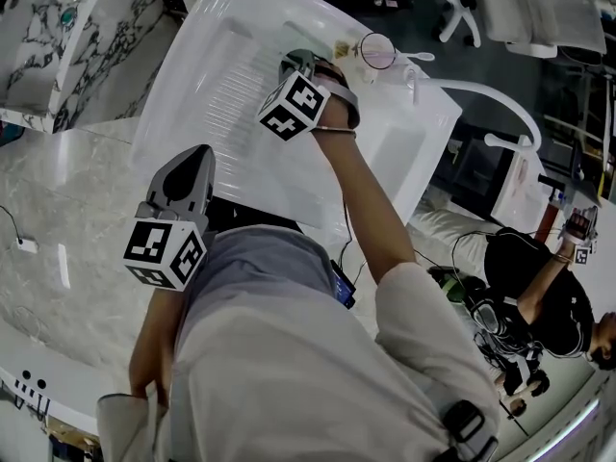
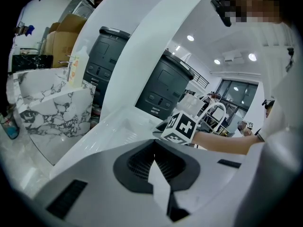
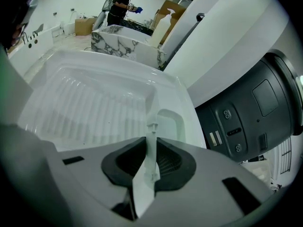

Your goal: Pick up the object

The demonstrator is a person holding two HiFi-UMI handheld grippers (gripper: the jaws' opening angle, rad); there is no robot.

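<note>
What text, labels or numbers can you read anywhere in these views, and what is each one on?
No word or number is legible.
Black-and-white marker cubes: square patterns only, no letters.
Orange label on the white spray bottle: too blurred to read.
Pale stickers on the dark grey round machine: too small to read.

The ridged sink [image 1: 221, 94] is showing glossy white. Beside the sink, the counter [image 1: 67, 191] is showing pale marble with faint grey veins. Over the sink, the marker cube [image 1: 294, 105] is showing black-and-white squares. The strip [image 3: 152, 126] is looking milky white against the sink.
</note>
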